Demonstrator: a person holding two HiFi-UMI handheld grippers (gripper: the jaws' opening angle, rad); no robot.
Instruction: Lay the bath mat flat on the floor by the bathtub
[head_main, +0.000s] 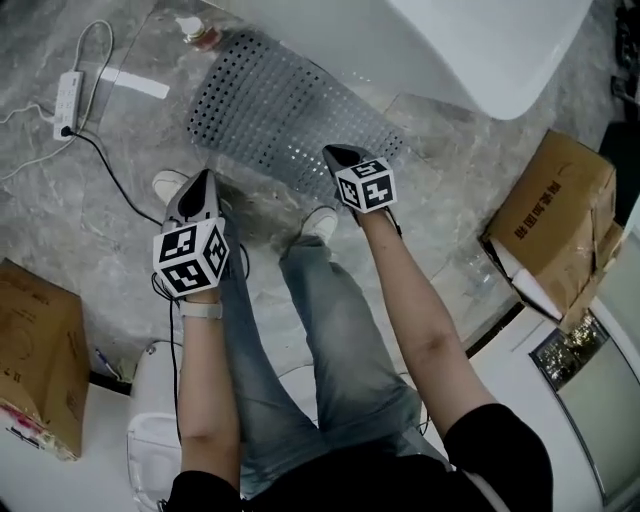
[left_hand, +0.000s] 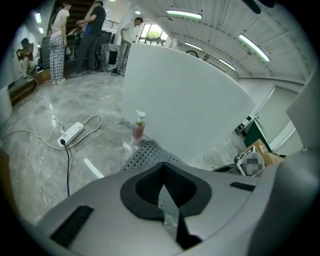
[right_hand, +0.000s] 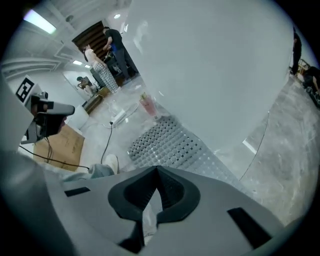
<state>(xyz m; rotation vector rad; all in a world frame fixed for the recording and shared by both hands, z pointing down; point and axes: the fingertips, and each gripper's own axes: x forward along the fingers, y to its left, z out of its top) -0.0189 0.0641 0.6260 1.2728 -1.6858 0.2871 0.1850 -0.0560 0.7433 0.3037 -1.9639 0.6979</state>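
Head view. Item: bath mat (head_main: 285, 115), grey and perforated, is seen spread flat on the floor (head_main: 120, 190). Its far long edge is set close along the foot of the bathtub (head_main: 470, 50). No fold or curl can be made out, though part of the near edge is covered by the right gripper (head_main: 335, 153). The placement is judged to suit the task, since the mat is laid where the tub would be stepped out of; the work is taken as done or nearly so. A bottle (head_main: 200, 33) is stood at the mat's far left end, and a power strip (head_main: 68, 95) is left well apart on the floor.

Left gripper (head_main: 205, 180): held above the floor just off the mat's near edge, pointed steeply down, forearm stretched forward. Jaws clenched with nothing between them, as is borne out by the left gripper view.

Right gripper: held above the mat's near edge, pointed steeply down, arm extended. Jaws likewise pressed together on nothing.

Both are judged to be kept clear because no further hold on the mat is needed.
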